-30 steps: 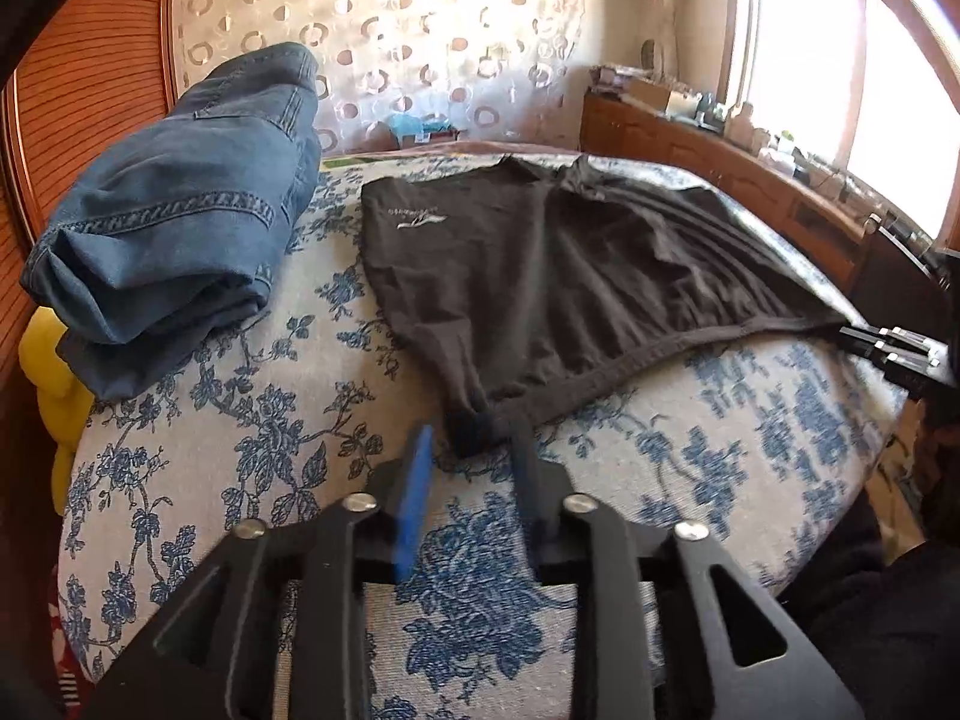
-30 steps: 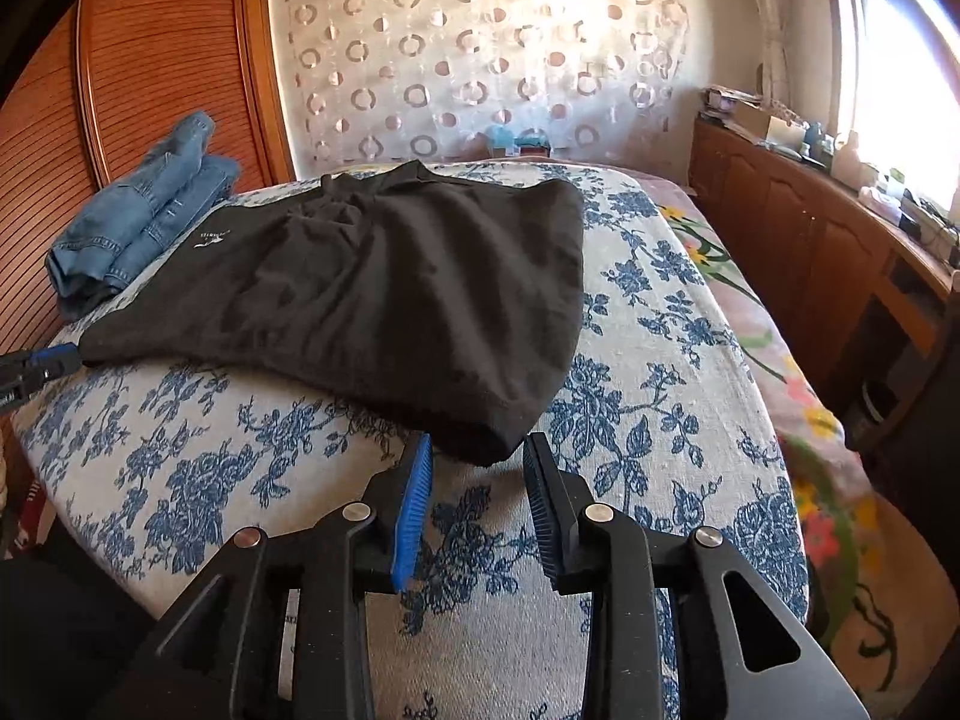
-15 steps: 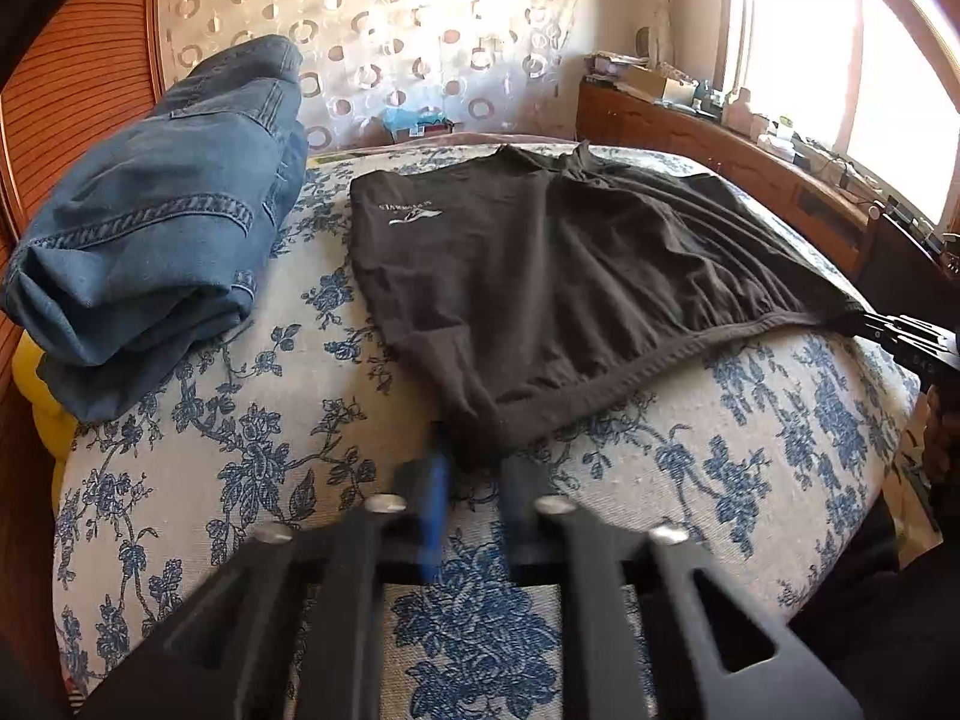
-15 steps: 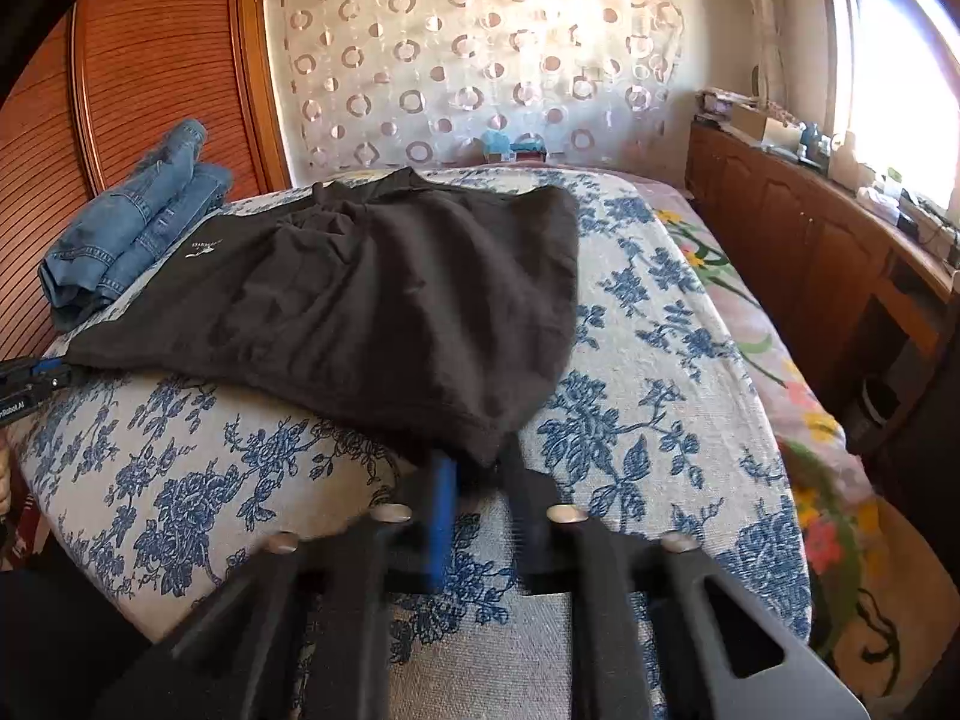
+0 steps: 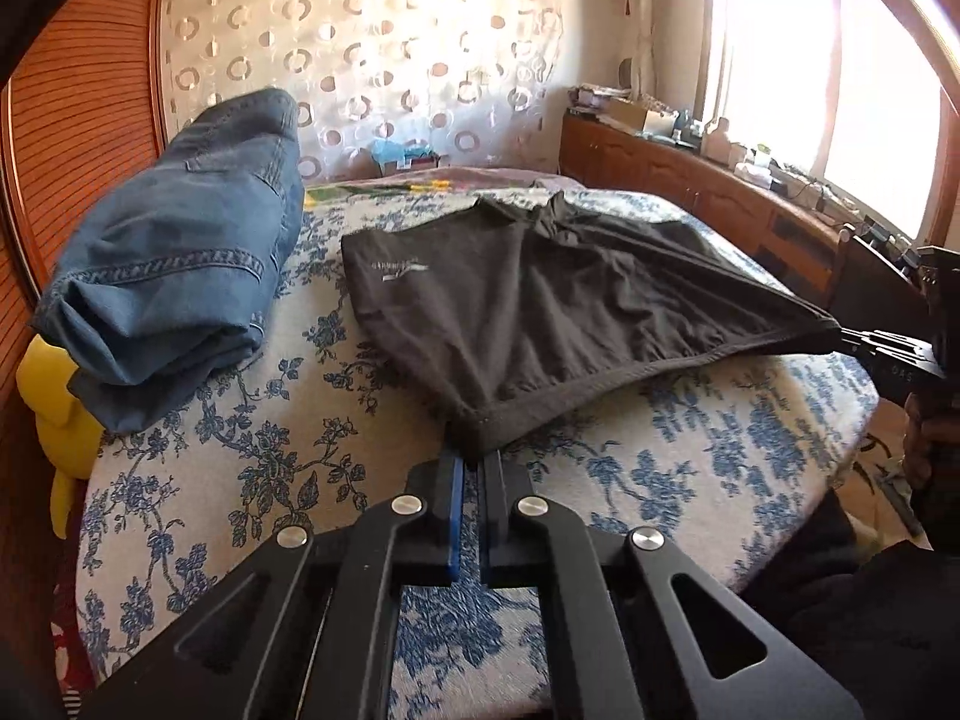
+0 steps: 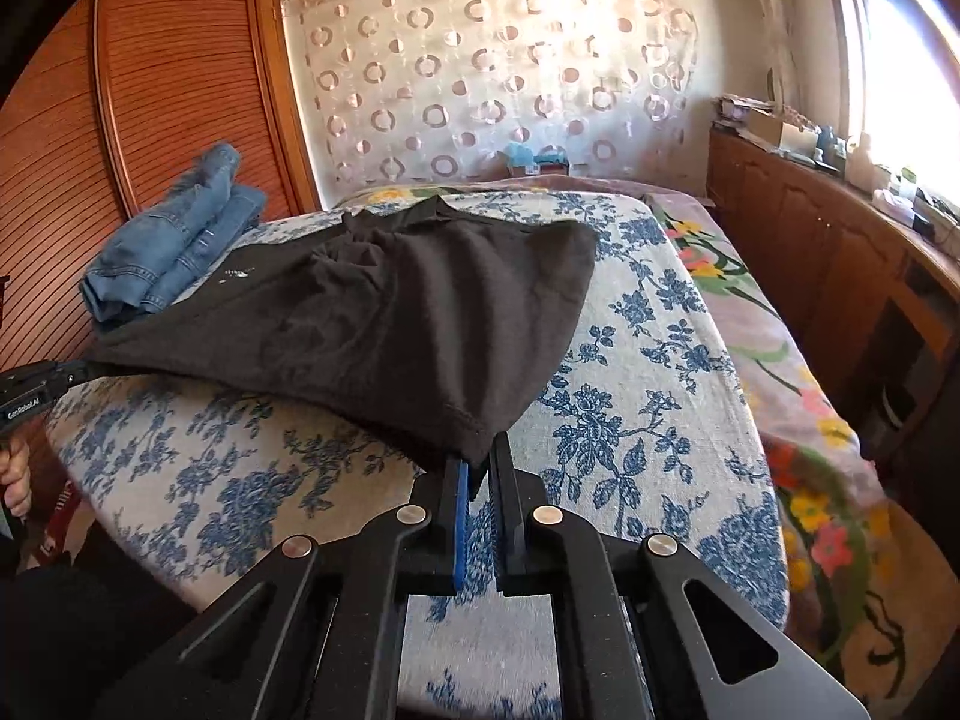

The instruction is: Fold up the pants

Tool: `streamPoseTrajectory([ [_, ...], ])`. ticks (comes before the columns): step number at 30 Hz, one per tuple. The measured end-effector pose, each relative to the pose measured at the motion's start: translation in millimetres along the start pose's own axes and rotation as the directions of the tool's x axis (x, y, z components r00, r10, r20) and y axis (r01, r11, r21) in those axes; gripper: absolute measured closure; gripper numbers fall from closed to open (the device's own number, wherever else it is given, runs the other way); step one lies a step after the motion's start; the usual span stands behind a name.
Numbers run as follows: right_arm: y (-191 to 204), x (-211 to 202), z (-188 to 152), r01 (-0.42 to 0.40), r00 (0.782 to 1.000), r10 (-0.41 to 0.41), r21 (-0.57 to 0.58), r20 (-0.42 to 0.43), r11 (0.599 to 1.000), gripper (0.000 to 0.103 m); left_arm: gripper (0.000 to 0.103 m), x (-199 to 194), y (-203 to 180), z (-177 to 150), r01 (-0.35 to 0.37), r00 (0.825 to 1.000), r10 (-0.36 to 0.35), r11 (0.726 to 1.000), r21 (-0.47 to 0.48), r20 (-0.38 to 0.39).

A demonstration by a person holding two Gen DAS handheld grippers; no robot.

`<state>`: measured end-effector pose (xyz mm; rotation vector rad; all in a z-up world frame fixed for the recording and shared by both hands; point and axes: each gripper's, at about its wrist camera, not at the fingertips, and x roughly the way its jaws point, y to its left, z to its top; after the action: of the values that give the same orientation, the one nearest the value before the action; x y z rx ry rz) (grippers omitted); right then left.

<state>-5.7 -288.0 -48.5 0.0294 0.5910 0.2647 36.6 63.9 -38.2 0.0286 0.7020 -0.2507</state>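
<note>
Black pants lie spread across the blue-flowered bed cover, with a small white logo near their far left. My left gripper is shut on the near left corner of their hem, which is lifted slightly off the cover. In the right wrist view the same black pants stretch away to the left, and my right gripper is shut on their near right corner. The hem hangs taut between the two grippers. Each gripper shows at the far edge of the other's view: the right gripper, the left gripper.
Folded blue jeans sit on the bed's left side, over something yellow. A wooden wardrobe stands at left, a low wooden cabinet with clutter at right under the window. A flowered sheet shows right of the cover.
Both grippers went from open around the hem corners to shut on them. The left one has risen a little, lifting its corner and drawing the hem taut.
</note>
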Motion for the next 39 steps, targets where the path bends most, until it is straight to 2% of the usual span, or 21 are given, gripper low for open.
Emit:
streamPoseTrajectory([
  [5,-4,-20,-1,-0.011,1.000,0.011,-0.001,0.010,1.000,0.097,0.099,-14,3,-2,0.011,1.000,-0.011,1.000,-0.019,0.014],
  [14,-1,-52,-4,-0.019,0.999,0.021,-0.040,0.044,0.999,0.097,0.099,-31,-7,-14,0.024,1.000,-0.024,1.000,0.002,0.007],
  [21,-2,-30,-13,-0.015,1.000,0.015,-0.027,0.005,1.000,0.097,0.099,-21,-4,-19,0.021,0.999,-0.021,1.000,-0.006,-0.026],
  [28,-3,-20,-14,-0.009,1.000,0.009,-0.006,-0.014,1.000,0.097,0.094,-26,-5,-18,0.027,1.000,-0.027,1.000,0.005,-0.011],
  [29,-3,-20,-13,-0.009,1.000,0.009,-0.004,-0.014,1.000,0.097,0.090,-26,-5,-17,0.028,1.000,-0.027,1.000,0.006,-0.010],
  [31,-2,-19,-11,-0.010,1.000,0.010,-0.001,-0.009,1.000,0.097,0.075,-26,-3,-16,0.016,1.000,-0.016,1.000,0.007,-0.009],
  [32,-1,-21,-12,-0.012,1.000,0.012,0.000,-0.006,1.000,0.097,0.063,-26,-2,-15,0.012,1.000,-0.012,1.000,0.005,-0.005],
  [33,1,-21,-11,-0.013,1.000,0.013,-0.001,-0.003,1.000,0.097,0.057,-25,-1,-14,0.014,1.000,-0.014,1.000,0.001,-0.002],
  [35,3,-21,-11,-0.015,1.000,0.015,-0.003,0.002,1.000,0.097,0.053,-22,2,-13,0.009,1.000,-0.009,1.000,-0.008,-0.007],
  [37,5,-20,-11,-0.019,1.000,0.019,-0.005,0.004,1.000,0.097,0.038,-18,4,-12,-0.006,1.000,0.006,1.000,-0.008,-0.006],
  [38,6,-19,-11,-0.022,1.000,0.022,-0.009,0.005,1.000,0.097,0.025,-17,4,-11,-0.007,1.000,0.007,1.000,-0.011,-0.004],
  [39,8,-17,-10,-0.024,1.000,0.024,-0.014,0.006,1.000,0.097,0.022,-14,6,-10,0.000,1.000,0.000,1.000,-0.021,0.000],
])
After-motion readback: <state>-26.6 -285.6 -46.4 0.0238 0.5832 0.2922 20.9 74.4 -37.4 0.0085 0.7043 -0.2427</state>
